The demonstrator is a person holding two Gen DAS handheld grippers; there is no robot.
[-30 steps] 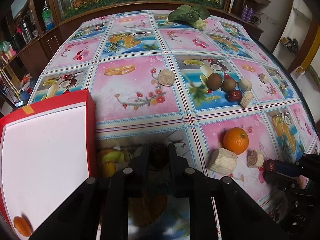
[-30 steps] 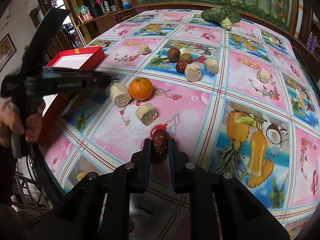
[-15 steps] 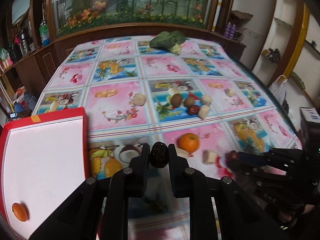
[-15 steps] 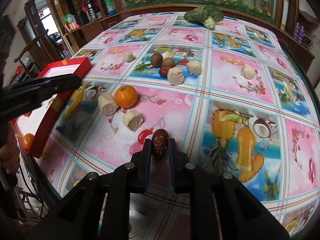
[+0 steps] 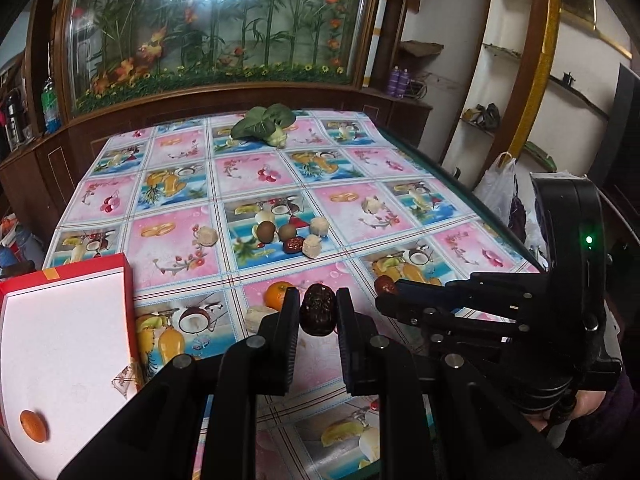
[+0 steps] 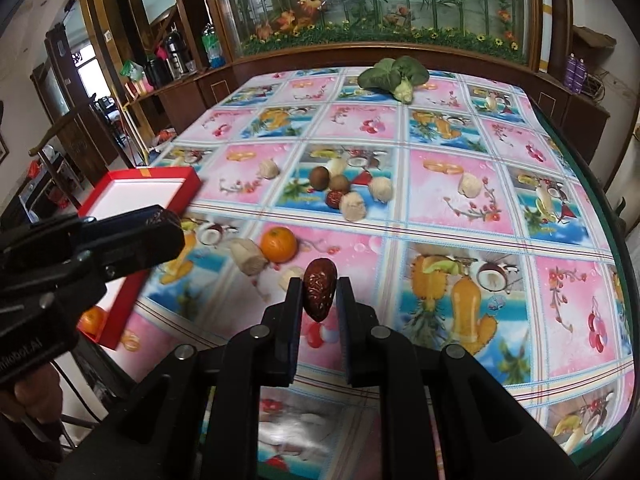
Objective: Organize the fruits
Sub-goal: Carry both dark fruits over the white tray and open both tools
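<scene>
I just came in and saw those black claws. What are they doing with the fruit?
A person holds a gripper in each hand, sorting fruit on the picture tablecloth. The left gripper is pinching a wrinkly red date above the table, and the right gripper is pinching another date. The red box at the left has one small orange fruit inside. A tangerine, more dates, round brown fruits and pale chunks are still on the table.

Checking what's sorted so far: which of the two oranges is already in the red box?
The small orange lying on the white liner in the near corner of the red box. The other orange sits on the tablecloth beside a pale chunk.
</scene>
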